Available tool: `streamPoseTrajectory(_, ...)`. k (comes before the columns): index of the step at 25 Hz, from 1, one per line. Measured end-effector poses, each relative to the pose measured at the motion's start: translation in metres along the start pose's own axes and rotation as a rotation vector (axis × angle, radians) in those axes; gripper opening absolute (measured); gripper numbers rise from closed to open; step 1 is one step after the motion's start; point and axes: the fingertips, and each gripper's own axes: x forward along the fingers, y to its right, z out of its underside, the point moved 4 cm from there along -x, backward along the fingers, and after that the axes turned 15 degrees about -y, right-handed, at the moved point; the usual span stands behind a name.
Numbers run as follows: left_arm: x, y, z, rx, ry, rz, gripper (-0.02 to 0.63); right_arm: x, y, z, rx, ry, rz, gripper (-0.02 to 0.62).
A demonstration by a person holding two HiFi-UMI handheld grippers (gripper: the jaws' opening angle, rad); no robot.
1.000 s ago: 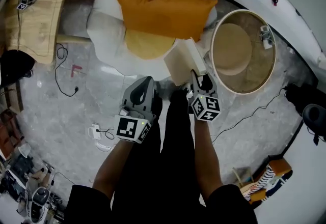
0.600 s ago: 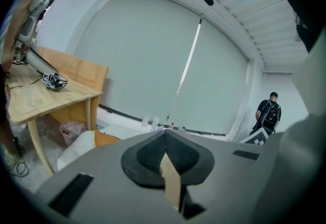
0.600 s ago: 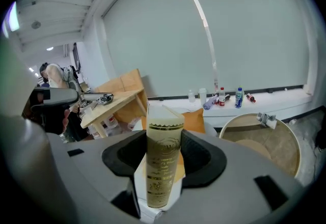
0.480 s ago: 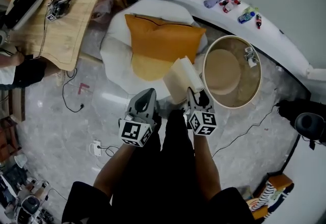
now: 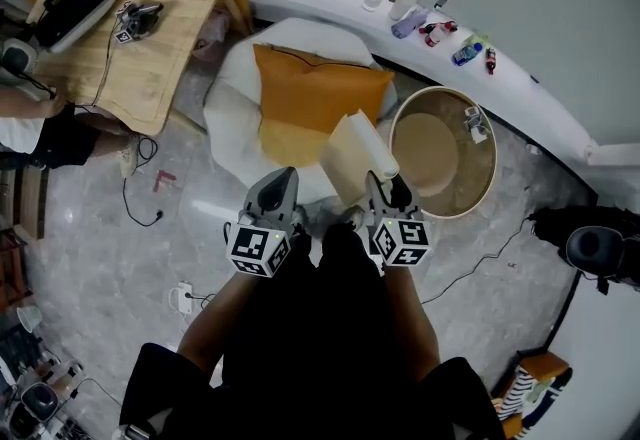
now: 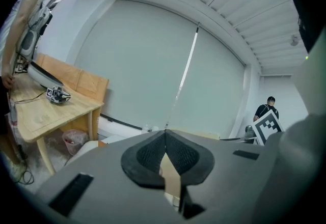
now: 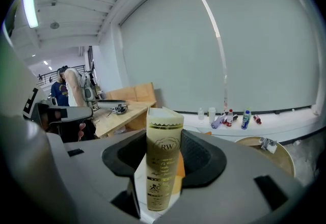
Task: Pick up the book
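A cream book with a gold-printed spine stands upright between the jaws of my right gripper, which is shut on its lower end. The book hangs in the air above the edge of a white seat that bears an orange cushion. My left gripper floats beside it on the left, apart from the book. Its dark pads meet at the tips, with nothing held between them.
A round wooden tub stands right of the seat. A wooden desk with devices fills the upper left, and a person is beside it. Bottles line the white ledge. Cables lie on the marble floor.
Both grippers have risen, the right one carrying the book up with it. Seat, cushion and tub now look smaller and farther below.
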Motion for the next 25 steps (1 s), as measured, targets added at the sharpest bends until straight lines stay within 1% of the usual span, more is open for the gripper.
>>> streamPoseTrajectory(6,-0.014,0.002,-0.017,-0.004,0.038,-0.01,0.008,-0.025,-0.014,-0.012,-0.027,0.022,-0.027,0.212)
streamPoseTrajectory(10,-0.017,0.009,-0.021,-0.011,0.057,-0.012,0.008,-0.034,-0.018,-0.015,-0.046,0.029,-0.048,0.212)
streamPoseTrajectory(15,-0.015,0.015,-0.019,-0.032,0.045,-0.007,0.008,-0.036,-0.019,-0.019,-0.048,0.028,-0.074,0.212)
streamPoseTrajectory(19,-0.011,0.022,-0.019,-0.027,0.034,0.0,0.008,-0.035,-0.017,-0.021,-0.063,0.024,-0.08,0.21)
streamPoseTrajectory(25,-0.013,0.022,-0.017,-0.031,0.034,-0.013,0.008,-0.033,-0.018,-0.016,-0.072,0.016,-0.085,0.21)
